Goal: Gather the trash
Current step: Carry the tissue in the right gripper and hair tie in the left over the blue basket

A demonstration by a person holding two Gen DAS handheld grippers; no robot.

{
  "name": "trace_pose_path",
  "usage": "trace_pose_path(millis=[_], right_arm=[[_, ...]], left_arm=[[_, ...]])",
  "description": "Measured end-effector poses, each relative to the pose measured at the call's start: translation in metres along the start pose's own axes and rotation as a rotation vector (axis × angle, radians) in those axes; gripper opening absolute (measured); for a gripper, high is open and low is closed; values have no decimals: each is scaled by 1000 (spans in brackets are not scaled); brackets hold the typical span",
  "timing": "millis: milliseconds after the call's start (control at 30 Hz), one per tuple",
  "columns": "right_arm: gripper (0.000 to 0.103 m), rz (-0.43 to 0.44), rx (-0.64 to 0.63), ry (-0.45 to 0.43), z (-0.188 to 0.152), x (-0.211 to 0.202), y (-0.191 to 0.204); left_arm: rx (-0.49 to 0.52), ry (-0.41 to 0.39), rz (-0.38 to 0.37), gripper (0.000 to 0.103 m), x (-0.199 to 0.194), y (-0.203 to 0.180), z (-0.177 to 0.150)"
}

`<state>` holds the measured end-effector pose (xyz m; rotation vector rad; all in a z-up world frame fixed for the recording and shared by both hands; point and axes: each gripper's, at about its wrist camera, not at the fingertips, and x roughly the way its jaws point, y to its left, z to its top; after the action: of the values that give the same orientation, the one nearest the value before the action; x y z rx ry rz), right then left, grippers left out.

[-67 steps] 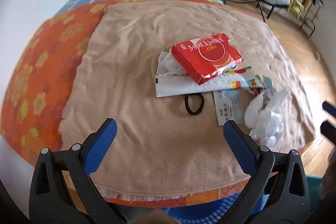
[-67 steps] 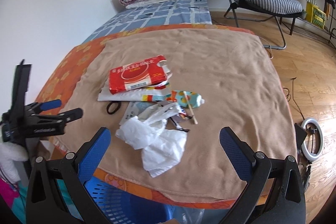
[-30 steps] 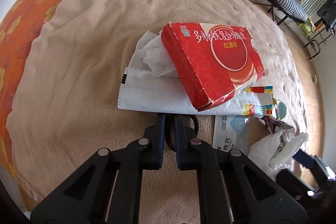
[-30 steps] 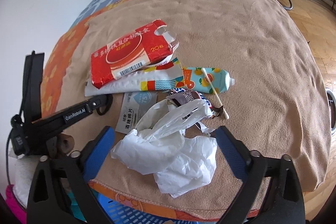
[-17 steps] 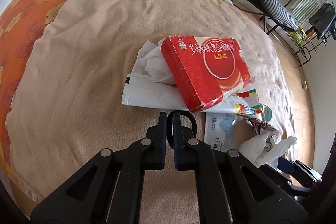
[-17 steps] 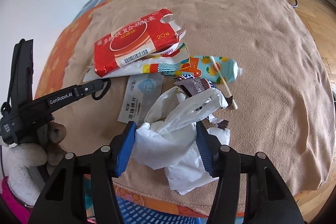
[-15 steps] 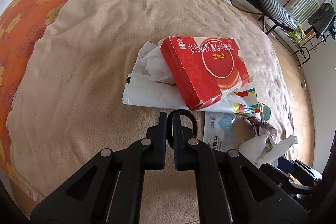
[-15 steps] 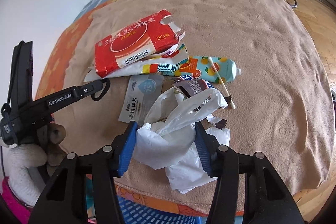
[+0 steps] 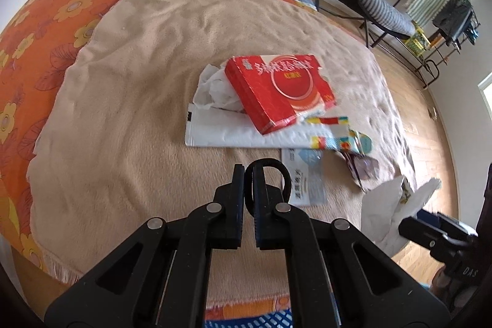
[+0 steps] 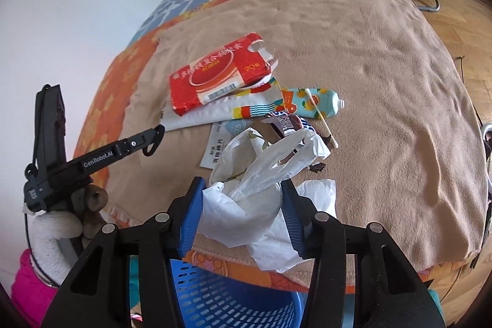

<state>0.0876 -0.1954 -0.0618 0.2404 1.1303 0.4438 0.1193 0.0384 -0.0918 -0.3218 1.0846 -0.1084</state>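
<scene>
Black hair tie (image 9: 284, 174) pinched between closed left fingers (image 9: 238, 189); right fingers (image 10: 193, 211) clamp white plastic bag (image 10: 246, 205).

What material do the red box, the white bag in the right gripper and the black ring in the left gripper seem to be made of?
Red box: printed cardboard, slightly glossy; its end flaps are torn and bent.
White bag: thin plastic film, probably; it crumples and looks half see-through between the right gripper pads.
Black ring: likely a fabric-covered elastic hair tie; matte, limp loop pinched in the shut left gripper.
</scene>
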Motion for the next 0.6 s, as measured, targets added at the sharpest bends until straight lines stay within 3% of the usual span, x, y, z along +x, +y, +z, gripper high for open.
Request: trace_pose_path(millis=[333, 600], right_arm=[[47, 0, -123, -36, -28, -22, 28], [47, -22, -234, -41, -72, -33, 48]], left_arm=[[143, -8, -11, 3, -32, -19, -45], [204, 17, -27, 3, -47, -23, -96]])
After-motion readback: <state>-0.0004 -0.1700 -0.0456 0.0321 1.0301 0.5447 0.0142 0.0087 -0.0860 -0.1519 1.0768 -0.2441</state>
